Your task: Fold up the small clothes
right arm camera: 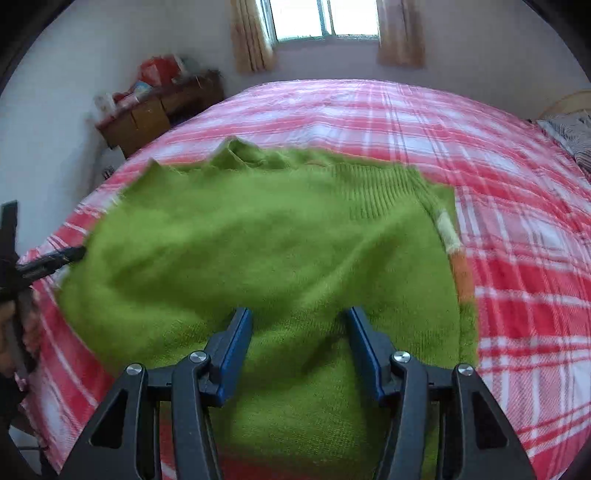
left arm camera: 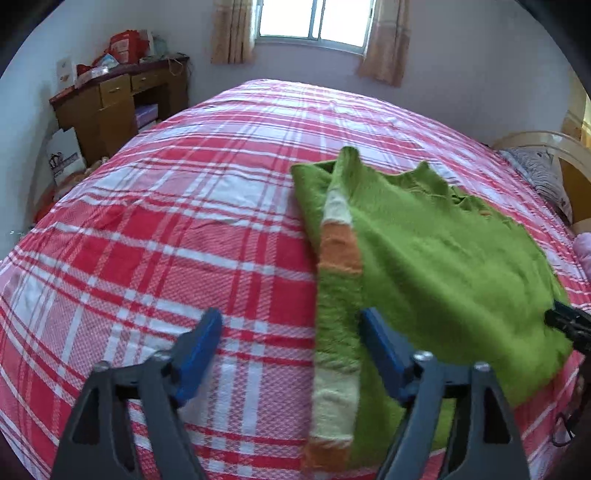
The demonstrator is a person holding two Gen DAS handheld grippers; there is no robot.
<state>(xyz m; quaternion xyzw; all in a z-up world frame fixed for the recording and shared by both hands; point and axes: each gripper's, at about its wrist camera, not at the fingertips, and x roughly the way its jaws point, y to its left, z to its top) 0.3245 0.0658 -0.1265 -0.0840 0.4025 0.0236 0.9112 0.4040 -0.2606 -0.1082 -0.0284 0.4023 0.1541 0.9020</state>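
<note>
A small green knit sweater lies flat on the red-and-white plaid bed. One sleeve with cream and orange stripes is folded along its left side. My left gripper is open just above the sweater's left edge, one finger over the bedsheet, the other over the sleeve. My right gripper is open and empty, low over the sweater's body. The striped sleeve shows at the sweater's right edge in the right wrist view. The right gripper's tip shows at the right in the left wrist view.
A wooden desk with red bags stands in the far left corner. A window with curtains is on the far wall. A pillow and headboard are at the right. The left gripper shows at the left edge.
</note>
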